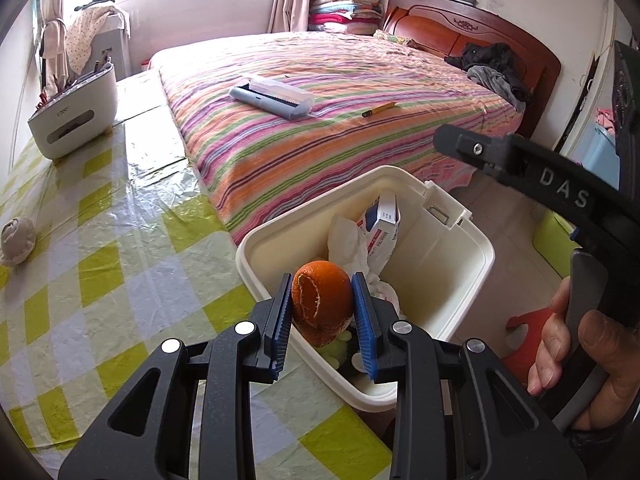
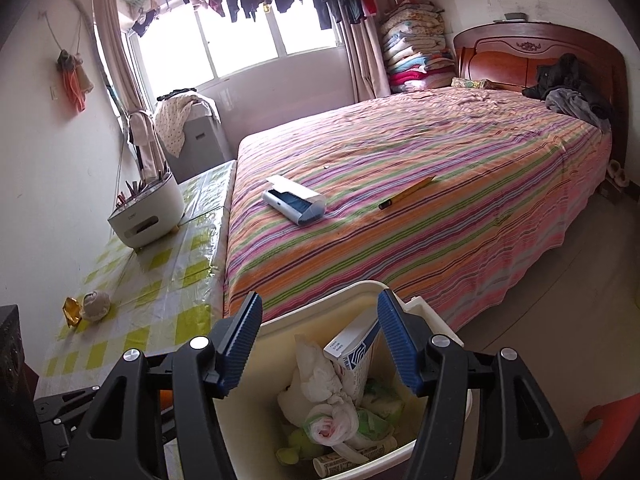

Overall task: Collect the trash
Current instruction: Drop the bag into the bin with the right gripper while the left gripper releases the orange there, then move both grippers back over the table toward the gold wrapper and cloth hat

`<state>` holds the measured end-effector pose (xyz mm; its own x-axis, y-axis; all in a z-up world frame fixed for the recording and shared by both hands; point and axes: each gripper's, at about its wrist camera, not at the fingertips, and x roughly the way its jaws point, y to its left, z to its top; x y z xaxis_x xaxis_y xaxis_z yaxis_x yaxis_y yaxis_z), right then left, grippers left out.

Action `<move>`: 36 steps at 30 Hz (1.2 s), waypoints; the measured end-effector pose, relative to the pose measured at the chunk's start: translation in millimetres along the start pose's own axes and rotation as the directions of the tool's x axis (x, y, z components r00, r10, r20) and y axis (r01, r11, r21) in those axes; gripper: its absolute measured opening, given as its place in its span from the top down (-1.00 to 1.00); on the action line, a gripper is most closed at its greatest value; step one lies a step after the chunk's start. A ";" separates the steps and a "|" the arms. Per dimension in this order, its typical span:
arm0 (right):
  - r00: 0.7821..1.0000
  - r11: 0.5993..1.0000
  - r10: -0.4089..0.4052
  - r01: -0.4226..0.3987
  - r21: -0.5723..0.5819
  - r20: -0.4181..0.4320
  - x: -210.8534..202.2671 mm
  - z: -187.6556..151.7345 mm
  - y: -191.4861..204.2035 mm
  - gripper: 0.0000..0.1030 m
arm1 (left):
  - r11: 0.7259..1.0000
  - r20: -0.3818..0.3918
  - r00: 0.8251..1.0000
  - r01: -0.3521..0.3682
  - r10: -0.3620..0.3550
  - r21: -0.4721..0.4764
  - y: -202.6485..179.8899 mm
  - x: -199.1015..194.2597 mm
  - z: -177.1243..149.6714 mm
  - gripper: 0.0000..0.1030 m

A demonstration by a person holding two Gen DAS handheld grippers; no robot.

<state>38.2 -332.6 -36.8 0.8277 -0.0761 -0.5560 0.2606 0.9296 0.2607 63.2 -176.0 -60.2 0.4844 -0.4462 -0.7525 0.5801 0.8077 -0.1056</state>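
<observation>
Left hand-held gripper clamps orange peel, hiding bin contents.

The left wrist view looks steeply down along its fingers from close above the bin at the table edge, facing the bed. The right wrist view sits just above the same bin, tilted less, taking in the window. Both share the bin, table, bed and headboard.
</observation>
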 end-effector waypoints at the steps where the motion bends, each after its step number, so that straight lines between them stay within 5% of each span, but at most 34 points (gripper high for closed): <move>1: 1.000 1.000 -0.001 0.001 0.002 0.010 -1.8 1.2 -0.4 -0.14 | 1.000 -0.001 1.000 0.001 -0.001 0.001 -1.1 0.6 0.3 0.45; 9: 0.998 0.999 -0.008 0.005 0.045 0.066 -11.7 5.5 -8.4 -0.14 | 0.999 -0.015 1.000 0.014 -0.014 0.034 -18.8 11.2 8.6 0.39; 10: 0.997 0.999 -0.010 0.006 0.052 0.076 -13.4 5.9 -10.1 -0.14 | 0.999 -0.020 1.000 0.018 -0.017 0.041 -21.6 12.7 9.9 0.29; 13: 0.995 0.997 -0.016 0.009 0.073 0.099 -16.0 7.7 -13.0 -0.14 | 0.998 0.018 1.000 0.001 -0.002 0.056 -29.4 8.6 13.3 -0.53; 22: 0.992 0.996 -0.020 0.008 0.092 0.128 -18.9 14.2 -8.8 -0.24 | 0.998 0.076 0.997 -0.036 0.031 0.057 -11.5 -18.2 12.1 -0.61; 36: 0.995 0.997 0.079 -0.080 0.017 0.059 6.9 10.4 49.8 -0.26 | 0.981 0.053 0.981 -0.182 0.185 -0.063 97.3 -54.8 -12.8 -0.65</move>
<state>62.1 -290.6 -19.4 0.8735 -0.0238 -0.4863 0.2022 0.9263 0.3178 84.7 -68.0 -37.6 0.6172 -0.3087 -0.7237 0.4402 0.8979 -0.0077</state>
